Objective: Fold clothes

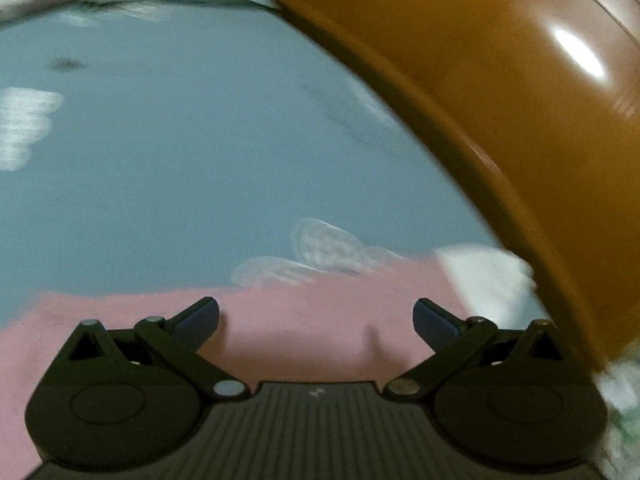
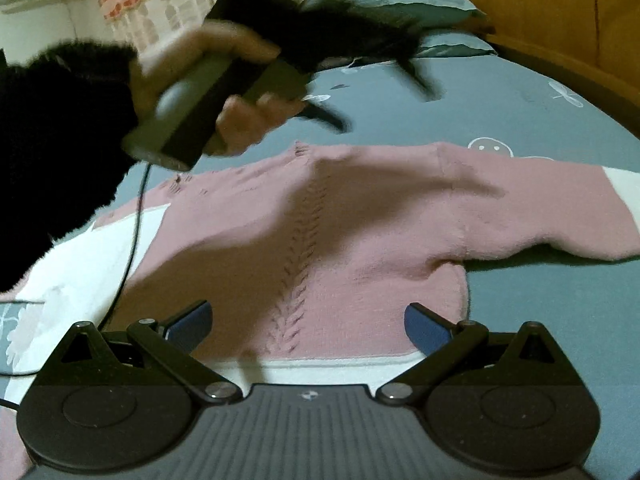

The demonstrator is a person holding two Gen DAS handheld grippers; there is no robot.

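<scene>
Blurred by motion throughout the left wrist view; bedsheet (image 1: 180,160) prints smeared, hard to read. Blurred too at 11 o'clock in the right wrist view: the person's hand (image 2: 208,80) wrapped around the grey handle of the left tongs (image 2: 384,76), fingertips of that tool only dark streaks, gap between them impossible to judge from there. Fuzzy black sleeve (image 2: 52,152) cut off at the left edge, covering part of the sweater's near sleeve. Thin black cable (image 2: 134,236) hanging from the handle across the white cuff.

Pink sweater (image 2: 320,240) spread flat on the grey-blue bedsheet (image 2: 520,120), cable-knit line up the middle, white hem at 6 o'clock, 1 sleeve stretched toward 3 o'clock with its white cuff cut off by the frame. Pillow (image 2: 412,4) at 1 o'clock, wooden bed frame (image 2: 560,12) beyond.

Left hand raised above the sweater, tool angled toward 2 o'clock.

Left tongs (image 1: 316,316) spread wide, gripping nothing, over pink knit near the white cuff (image 1: 480,276) and the orange-brown bed frame (image 1: 500,80). Right tongs (image 2: 308,322) likewise spread wide, bare, hovering over the sweater's lower hem.
</scene>
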